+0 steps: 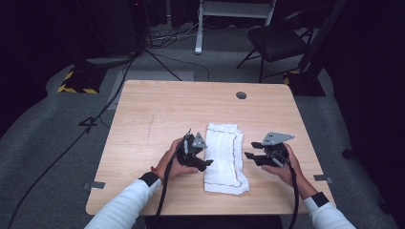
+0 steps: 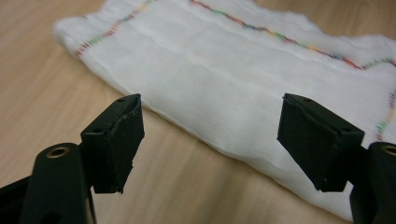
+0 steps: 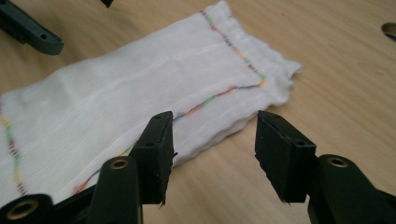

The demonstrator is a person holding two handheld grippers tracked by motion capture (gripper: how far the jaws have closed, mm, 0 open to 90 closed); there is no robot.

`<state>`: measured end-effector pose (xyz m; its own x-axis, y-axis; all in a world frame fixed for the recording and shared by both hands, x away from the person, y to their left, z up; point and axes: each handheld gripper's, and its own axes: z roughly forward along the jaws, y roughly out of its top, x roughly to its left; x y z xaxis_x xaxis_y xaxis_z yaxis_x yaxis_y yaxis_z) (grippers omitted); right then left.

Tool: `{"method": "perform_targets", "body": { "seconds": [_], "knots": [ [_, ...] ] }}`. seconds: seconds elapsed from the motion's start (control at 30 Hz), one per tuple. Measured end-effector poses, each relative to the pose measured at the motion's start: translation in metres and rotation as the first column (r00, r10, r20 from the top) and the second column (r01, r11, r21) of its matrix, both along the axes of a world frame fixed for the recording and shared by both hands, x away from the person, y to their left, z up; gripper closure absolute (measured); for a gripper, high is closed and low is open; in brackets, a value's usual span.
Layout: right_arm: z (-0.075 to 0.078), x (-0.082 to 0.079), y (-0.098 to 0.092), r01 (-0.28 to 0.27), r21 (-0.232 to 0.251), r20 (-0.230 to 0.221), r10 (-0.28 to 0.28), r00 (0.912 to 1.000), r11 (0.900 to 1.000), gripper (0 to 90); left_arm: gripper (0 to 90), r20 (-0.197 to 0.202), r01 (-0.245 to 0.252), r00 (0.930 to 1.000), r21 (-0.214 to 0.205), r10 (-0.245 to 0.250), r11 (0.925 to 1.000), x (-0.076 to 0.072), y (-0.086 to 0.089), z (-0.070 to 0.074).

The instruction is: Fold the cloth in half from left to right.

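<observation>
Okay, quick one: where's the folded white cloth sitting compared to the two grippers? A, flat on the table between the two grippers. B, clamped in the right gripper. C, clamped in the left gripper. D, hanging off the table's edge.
A: the folded white cloth lies flat on the table, with the left gripper and right gripper open on either side of it.

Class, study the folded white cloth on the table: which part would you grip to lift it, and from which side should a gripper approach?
Probably the long side edges of the folded white cloth, one gripper from each side. It lies flat as a narrow strip between the left gripper and the right gripper, both open, so each jaw pair could slide low along the table and pinch the layered edge.
</observation>
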<state>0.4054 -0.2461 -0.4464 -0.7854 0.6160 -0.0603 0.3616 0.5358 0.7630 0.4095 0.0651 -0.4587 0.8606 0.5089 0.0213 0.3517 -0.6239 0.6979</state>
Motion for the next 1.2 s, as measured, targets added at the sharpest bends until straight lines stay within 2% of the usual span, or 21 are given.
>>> {"method": "perform_targets", "body": {
  "seconds": [0.07, 0.2, 0.33, 0.4, 0.6, 0.67, 0.8, 1.0, 1.07, 1.2],
  "knots": [
    [0.003, 0.013, 0.000, 0.026, -0.003, 0.012, -0.026, 0.9996, 0.9997, 47.2, 22.9, 0.024, -0.018, 0.9995, -0.002, 0.018, 0.9998, 0.009, 0.000, 0.003],
    [0.004, 0.032, 0.005, 0.047, -0.017, 0.008, -0.047, 0.9989, 0.9987, 47.1, 23.4, 0.019, -0.065, 0.9977, -0.001, 0.065, 0.9979, 0.034, -0.004, 0.004],
    [0.001, 0.049, 0.014, 0.066, -0.028, -0.002, -0.066, 0.9978, 0.9974, 47.1, 23.4, 0.022, -0.089, 0.9958, 0.010, 0.088, 0.9960, 0.054, -0.012, 0.000],
    [-0.001, 0.058, 0.018, 0.072, -0.035, 0.001, -0.072, 0.9974, 0.9968, 47.1, 23.6, -0.010, -0.104, 0.9946, -0.015, 0.103, 0.9945, 0.065, -0.014, -0.003],
    [-0.009, 0.083, 0.030, 0.101, -0.043, -0.014, -0.102, 0.9947, 0.9940, 46.8, 23.6, -0.003, -0.149, 0.9888, -0.009, 0.149, 0.9888, 0.090, -0.021, -0.011],
    [-0.013, 0.091, 0.033, 0.105, -0.041, -0.023, -0.106, 0.9941, 0.9936, 46.2, 23.8, -0.036, -0.164, 0.9860, -0.029, 0.163, 0.9861, 0.098, -0.021, -0.015],
    [-0.022, 0.103, 0.039, 0.116, -0.056, -0.051, -0.119, 0.9916, 0.9916, 45.6, 24.2, -0.036, -0.187, 0.9819, -0.024, 0.186, 0.9820, 0.107, -0.022, -0.021],
    [-0.032, 0.114, 0.044, 0.128, -0.065, -0.085, -0.133, 0.9875, 0.9897, 44.7, 25.8, -0.068, -0.211, 0.9756, -0.024, 0.209, 0.9772, 0.115, -0.021, -0.030],
    [-0.036, 0.117, 0.045, 0.138, -0.076, -0.087, -0.144, 0.9857, 0.9876, 44.7, 25.9, -0.072, -0.210, 0.9755, -0.020, 0.208, 0.9775, 0.117, -0.021, -0.032],
    [-0.042, 0.122, 0.044, 0.150, -0.058, -0.113, -0.156, 0.9812, 0.9869, 44.4, 26.4, -0.091, -0.202, 0.9756, -0.011, 0.200, 0.9793, 0.120, -0.023, -0.036]
  ]
}}
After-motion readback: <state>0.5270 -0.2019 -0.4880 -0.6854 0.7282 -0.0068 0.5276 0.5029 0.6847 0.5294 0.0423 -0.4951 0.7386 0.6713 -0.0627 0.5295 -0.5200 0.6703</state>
